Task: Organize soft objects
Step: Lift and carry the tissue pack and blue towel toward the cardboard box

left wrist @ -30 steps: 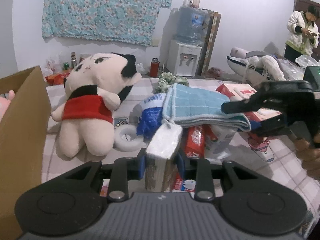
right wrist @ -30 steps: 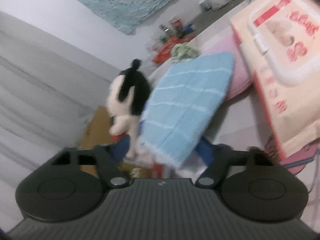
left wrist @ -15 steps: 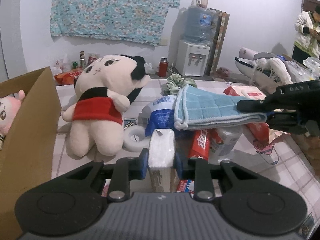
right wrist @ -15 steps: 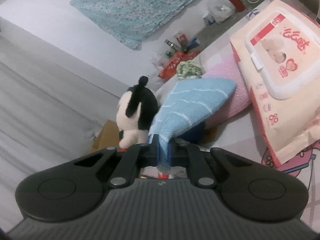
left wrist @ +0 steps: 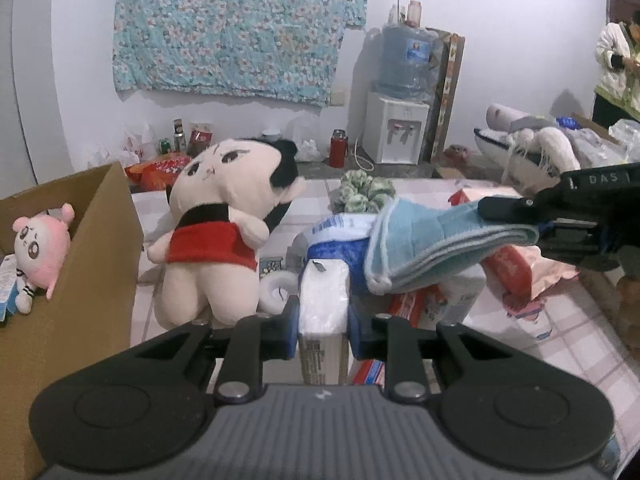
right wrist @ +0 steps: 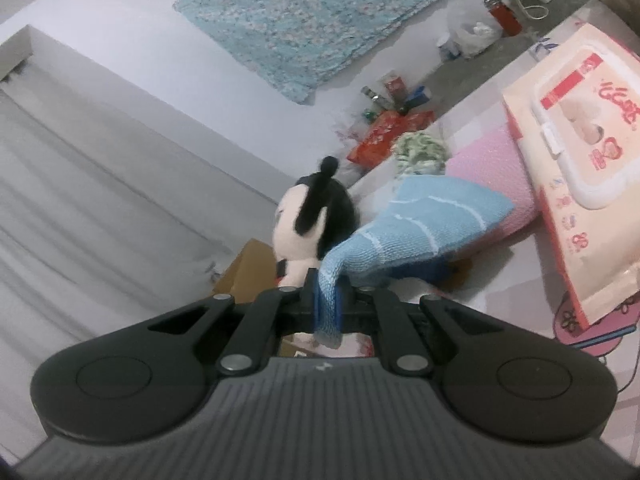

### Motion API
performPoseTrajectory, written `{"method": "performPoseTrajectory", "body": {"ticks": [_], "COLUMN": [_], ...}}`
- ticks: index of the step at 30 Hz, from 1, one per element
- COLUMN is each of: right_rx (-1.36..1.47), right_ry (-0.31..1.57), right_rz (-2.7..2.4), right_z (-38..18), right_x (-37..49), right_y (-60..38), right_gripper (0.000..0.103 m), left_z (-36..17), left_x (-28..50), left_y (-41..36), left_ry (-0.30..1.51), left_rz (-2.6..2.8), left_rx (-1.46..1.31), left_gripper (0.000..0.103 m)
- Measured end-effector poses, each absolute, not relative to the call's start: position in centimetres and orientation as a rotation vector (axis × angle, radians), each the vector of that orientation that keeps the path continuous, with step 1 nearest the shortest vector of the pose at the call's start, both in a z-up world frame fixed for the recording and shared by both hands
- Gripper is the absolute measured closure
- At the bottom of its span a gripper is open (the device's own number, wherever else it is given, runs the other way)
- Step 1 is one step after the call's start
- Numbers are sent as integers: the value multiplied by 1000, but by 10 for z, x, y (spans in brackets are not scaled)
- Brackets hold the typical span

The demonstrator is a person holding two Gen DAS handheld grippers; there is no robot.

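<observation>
**Both grippers loaded: tissue pack on the left, towel on the right**

Left wrist view. The left gripper [left wrist: 323, 320] is seen closed on a white plastic-wrapped tissue pack [left wrist: 323, 304], held upright at lower centre of the frame, one blue pad pressed to each side. A large cream plush doll with black hair and a red skirt [left wrist: 224, 236] is seen left of centre, lying on the pale checked surface [left wrist: 576, 344]. An open brown cardboard box [left wrist: 80, 272] fills the left edge; a small pink plush toy [left wrist: 38, 244] is seen inside it, at the far left. A white tape roll [left wrist: 276, 292] lies just beside the doll's legs.

At right of centre, a folded light-blue towel with white stripes [left wrist: 436, 244] is held off the pile by the right gripper [left wrist: 516, 216], which enters from the right edge. A blue-and-white bag [left wrist: 340, 236] and red-printed packets [left wrist: 416, 304] are seen beneath the towel.

Right wrist view. The right gripper [right wrist: 326, 304] is clamped on the towel [right wrist: 424, 228], a narrow fold pinched between its fingers, the rest spreading toward centre frame. A pink-and-white wet-wipe pack [right wrist: 588, 168] occupies the right side. A pink cushion [right wrist: 496, 176] lies between wipes and towel. The doll's head [right wrist: 308, 220] is seen behind the towel, left of centre, with the box [right wrist: 244, 272] partly visible below it.
</observation>
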State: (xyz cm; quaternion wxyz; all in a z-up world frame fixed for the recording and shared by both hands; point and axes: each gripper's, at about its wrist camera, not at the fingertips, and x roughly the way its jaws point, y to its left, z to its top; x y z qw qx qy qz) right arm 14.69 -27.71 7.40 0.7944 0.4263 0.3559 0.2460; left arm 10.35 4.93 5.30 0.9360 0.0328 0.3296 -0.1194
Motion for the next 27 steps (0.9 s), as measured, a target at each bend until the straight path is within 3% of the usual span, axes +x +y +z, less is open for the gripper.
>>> {"method": "performPoseTrajectory", "body": {"ticks": [12,27], "right_rx": [927,927], "right_ry": [620,623], "right_rz": [618,661], "right_z": [118,169], "right_x": [129,112], "right_y": [-291,-284], "right_gripper": [97,97], "left_z": [93,157], "left_x": [74,26], "left_y": [50,102], "left_ry": [612,523], "left_rz": [-213,-204], "left_rx": [104,-27], "left_gripper": [78,78]}}
